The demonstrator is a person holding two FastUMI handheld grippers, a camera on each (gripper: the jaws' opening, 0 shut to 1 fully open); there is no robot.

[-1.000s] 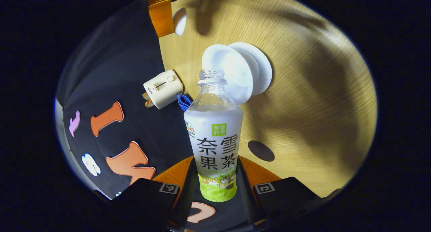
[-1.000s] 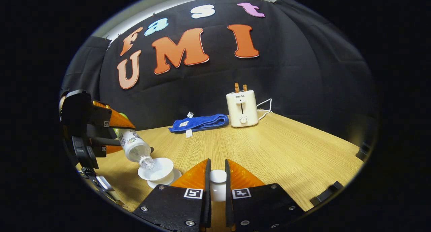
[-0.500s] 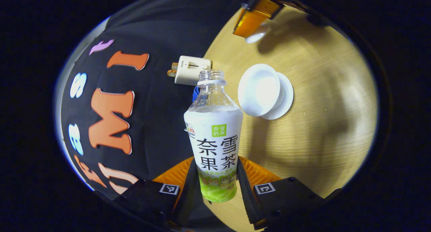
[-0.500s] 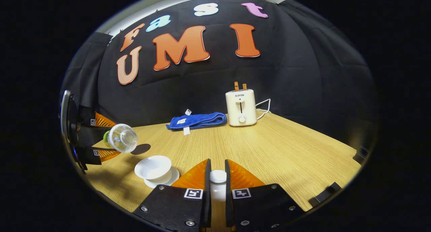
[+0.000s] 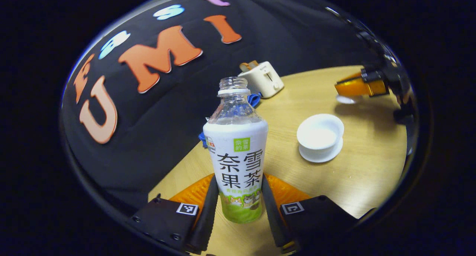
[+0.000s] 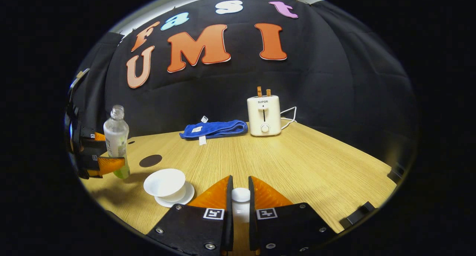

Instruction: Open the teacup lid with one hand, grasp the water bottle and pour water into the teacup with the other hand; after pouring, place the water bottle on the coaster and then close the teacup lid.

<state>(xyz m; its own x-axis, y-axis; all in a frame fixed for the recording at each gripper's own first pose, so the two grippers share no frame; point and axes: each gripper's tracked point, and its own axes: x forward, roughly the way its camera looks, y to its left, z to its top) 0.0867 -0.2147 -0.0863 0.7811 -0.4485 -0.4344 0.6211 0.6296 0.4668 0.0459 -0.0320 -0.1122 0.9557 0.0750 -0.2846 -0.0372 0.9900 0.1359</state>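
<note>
Beside the teacup (image 5: 320, 131), in the left gripper view, the water bottle (image 5: 237, 152) now stands nearly upright again in the left gripper (image 5: 238, 207), both fingers clenched against its lower label. A second ago its open neck was tipped down over the cup; half a second ago it lay level and clear of the rim. So I'd judge the pour finished and the bottle on its way to the coaster. The cup sits open on its saucer (image 5: 318, 156) on the table (image 5: 372, 167), to the right of the bottle in this view. Beyond the cup the right gripper (image 5: 357, 88) hangs above the table with something white under its fingers, most likely the lid. A toaster (image 5: 264, 81) stands farther back from the cup, by the wall.

From the right gripper view, the right gripper (image 6: 240, 207) is closed on the white lid (image 6: 240, 196), gripping it between both fingers just right of the teacup (image 6: 164, 183), as it was a second ago. Left of the cup the left gripper (image 6: 98, 159) holds the bottle (image 6: 116, 141) upright above the table (image 6: 297, 163). The dark round coaster (image 6: 150, 160) lies just behind the cup, near the bottle's base and bare. A blue cloth (image 6: 214, 129) and the toaster (image 6: 264, 114) sit well behind the cup. Setting the bottle down there looks to be the next step, then the lid goes back on.
</note>
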